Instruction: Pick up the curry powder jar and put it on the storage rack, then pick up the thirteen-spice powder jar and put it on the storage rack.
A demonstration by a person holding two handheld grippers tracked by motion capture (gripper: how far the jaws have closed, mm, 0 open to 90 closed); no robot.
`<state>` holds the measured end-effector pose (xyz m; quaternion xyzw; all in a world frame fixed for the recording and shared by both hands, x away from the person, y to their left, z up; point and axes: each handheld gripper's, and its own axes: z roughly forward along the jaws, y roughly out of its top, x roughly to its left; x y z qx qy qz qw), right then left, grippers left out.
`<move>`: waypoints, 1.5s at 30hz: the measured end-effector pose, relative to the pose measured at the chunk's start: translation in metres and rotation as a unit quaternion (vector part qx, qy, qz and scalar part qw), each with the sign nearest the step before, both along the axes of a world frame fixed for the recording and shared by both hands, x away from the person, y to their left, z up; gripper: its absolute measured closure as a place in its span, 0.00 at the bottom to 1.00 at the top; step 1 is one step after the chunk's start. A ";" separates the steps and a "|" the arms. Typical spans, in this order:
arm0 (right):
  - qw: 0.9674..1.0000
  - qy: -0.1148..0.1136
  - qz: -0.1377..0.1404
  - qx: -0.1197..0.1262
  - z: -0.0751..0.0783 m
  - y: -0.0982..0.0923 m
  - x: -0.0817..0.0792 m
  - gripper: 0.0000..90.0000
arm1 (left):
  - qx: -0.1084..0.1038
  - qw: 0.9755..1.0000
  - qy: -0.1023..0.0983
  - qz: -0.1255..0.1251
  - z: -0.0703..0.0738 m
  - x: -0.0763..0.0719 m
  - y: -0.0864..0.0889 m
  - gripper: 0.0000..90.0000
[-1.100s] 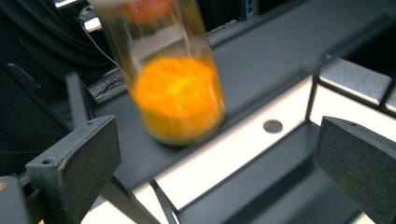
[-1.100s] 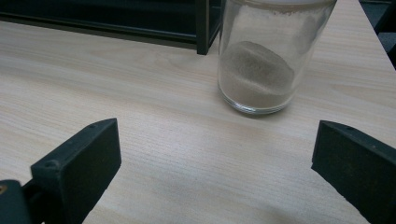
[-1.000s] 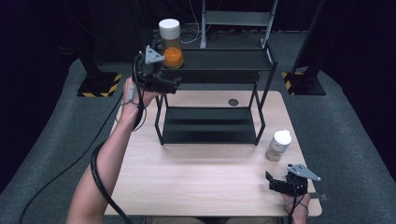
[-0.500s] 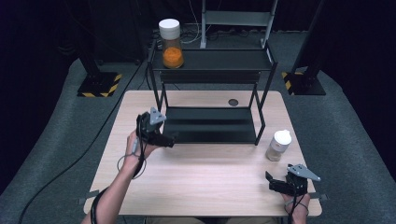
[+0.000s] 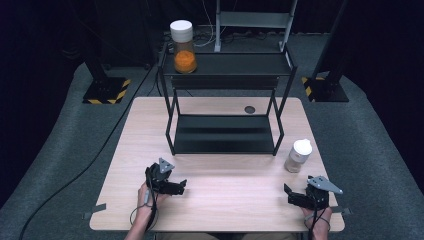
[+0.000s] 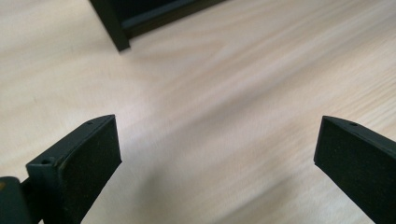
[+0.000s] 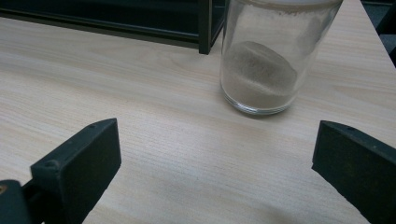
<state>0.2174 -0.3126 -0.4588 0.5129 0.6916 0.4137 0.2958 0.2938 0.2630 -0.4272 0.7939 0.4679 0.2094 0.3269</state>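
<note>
From my remote seat, both grippers sit low over a pale, straight-grained wooden table [image 5: 220, 200], and the black metal shelf rack [image 5: 225, 135] standing at mid-table is my landmark. The rack is a thin-legged frame with two flat, dark shelves. On its top shelf, at the left corner, stands a tall clear jar [image 5: 183, 47] with a white cap, holding orange material in its lower half. Just off the rack's front right leg, on the table, stands a shorter glass jar [image 5: 298, 156] with a pale lid; in the right gripper view it is a round, smooth-walled jar [image 7: 273, 56] with a mound of pale greyish powder at the bottom, its lid cut off by the top edge. My left gripper [image 5: 176, 188] is in front of the rack's front left leg, jaws spread wide and empty; its own view shows only blurred wood grain between the two flat black pads [image 6: 88, 158] and the foot of one rack leg [image 6: 112, 28]. My right gripper [image 5: 293, 197] is in front of the shorter jar, released as well, jaws well apart with bare table between them. A small dark round disc [image 5: 249, 109] lies on the table behind the rack; I cannot make out what it is.
</note>
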 end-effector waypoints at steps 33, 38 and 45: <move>0.999 0.009 -0.022 -0.025 0.004 0.013 0.002 0.00 | -0.018 0.999 0.002 0.030 -0.015 -0.012 -0.001 0.00; 0.999 0.021 -0.024 -0.026 0.010 0.015 0.009 0.00 | -0.018 0.999 0.002 0.030 -0.015 -0.012 -0.001 0.00; 0.999 0.000 -0.035 -0.020 0.021 0.013 0.036 0.00 | -0.019 0.999 0.002 0.030 -0.015 -0.012 -0.001 0.00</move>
